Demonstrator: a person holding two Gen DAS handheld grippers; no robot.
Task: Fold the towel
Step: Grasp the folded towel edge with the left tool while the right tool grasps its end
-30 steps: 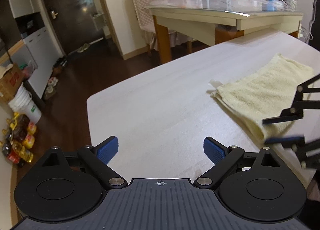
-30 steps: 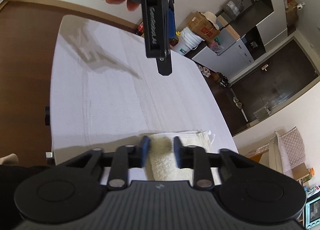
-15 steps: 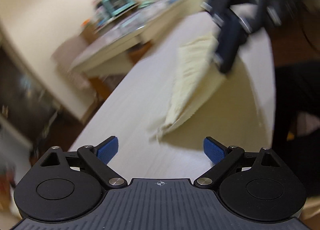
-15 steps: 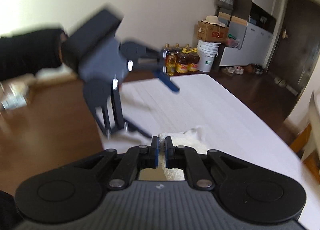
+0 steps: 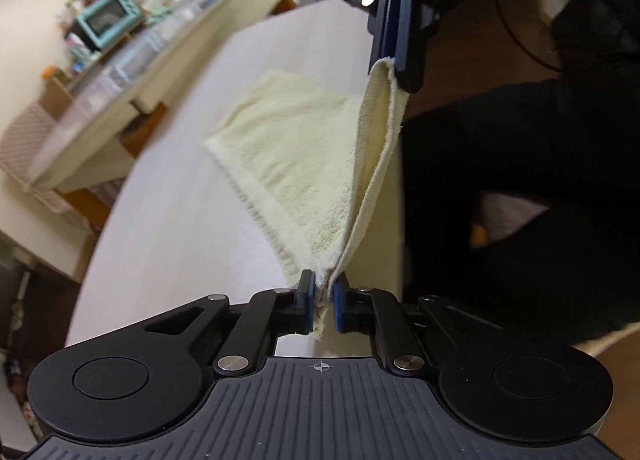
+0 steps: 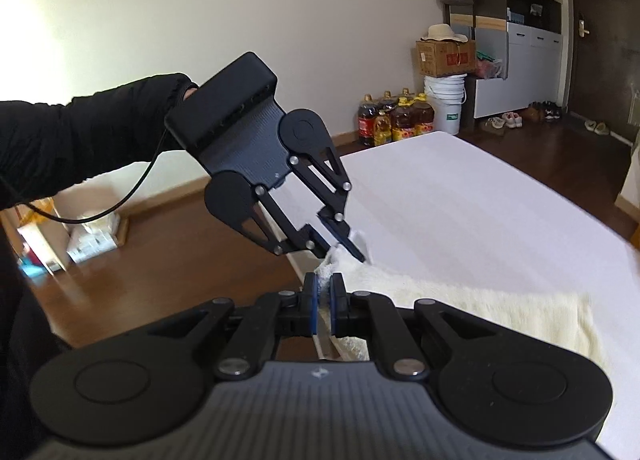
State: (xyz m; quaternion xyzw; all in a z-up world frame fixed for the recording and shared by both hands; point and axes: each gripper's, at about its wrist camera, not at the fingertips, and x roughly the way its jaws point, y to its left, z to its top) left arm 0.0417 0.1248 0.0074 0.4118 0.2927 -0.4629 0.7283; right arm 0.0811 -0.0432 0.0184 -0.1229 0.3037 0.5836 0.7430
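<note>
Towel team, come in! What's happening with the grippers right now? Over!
Left gripper shut on towel corner. Right gripper shut on the other near corner. Edge lifted off table. Nothing blocking.

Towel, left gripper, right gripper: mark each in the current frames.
towel (image 5: 304, 148): left wrist view, flat part lying on the table.
left gripper (image 5: 321, 295): left wrist view, gap between pads, shut on towel corner.
right gripper (image 6: 324, 302): right wrist view, between pads, shut on towel edge.

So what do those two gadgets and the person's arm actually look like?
Both grippers, left and right, are matte black: a ribbed body, two round discs, and jointed link bars with silver pins that end in blue pads. A small crosshair mark sits on the body. A thin black cable trails from the left one. The arm wears a black sleeve.
</note>
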